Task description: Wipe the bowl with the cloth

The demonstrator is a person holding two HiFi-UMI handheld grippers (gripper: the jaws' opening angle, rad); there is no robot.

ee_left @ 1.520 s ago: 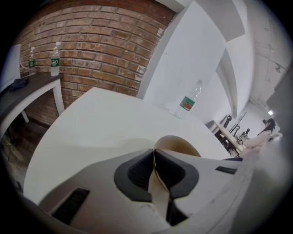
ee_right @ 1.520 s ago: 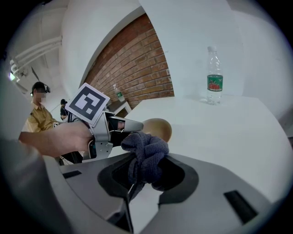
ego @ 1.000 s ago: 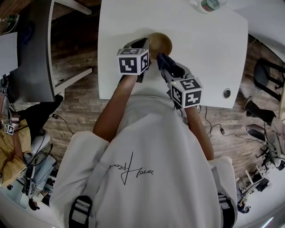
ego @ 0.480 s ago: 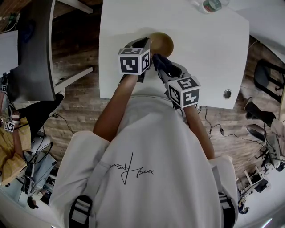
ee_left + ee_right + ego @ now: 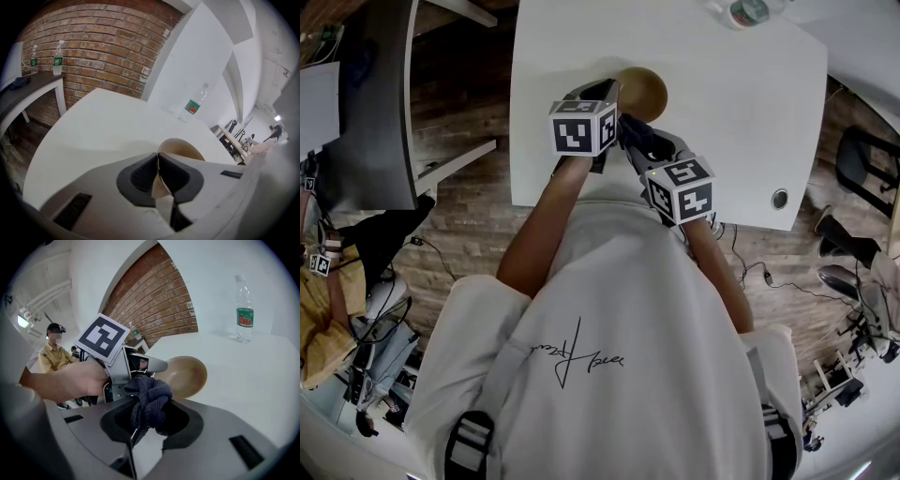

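The left gripper (image 5: 158, 161) is clamped on the rim of the tan bowl (image 5: 643, 90), holding it tilted toward the white table's (image 5: 731, 131) near left corner. The right gripper (image 5: 147, 420) pinches the dark cloth (image 5: 149, 399) just beside the bowl.

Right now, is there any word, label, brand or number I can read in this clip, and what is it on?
None reads clearly.
Script print on the white shirt: cursive, upside down, illegible.
Green label on the bottle: too blurred to read.
Green labels on two side-table bottles: too small.
Marker cubes: square patterns only, no letters.
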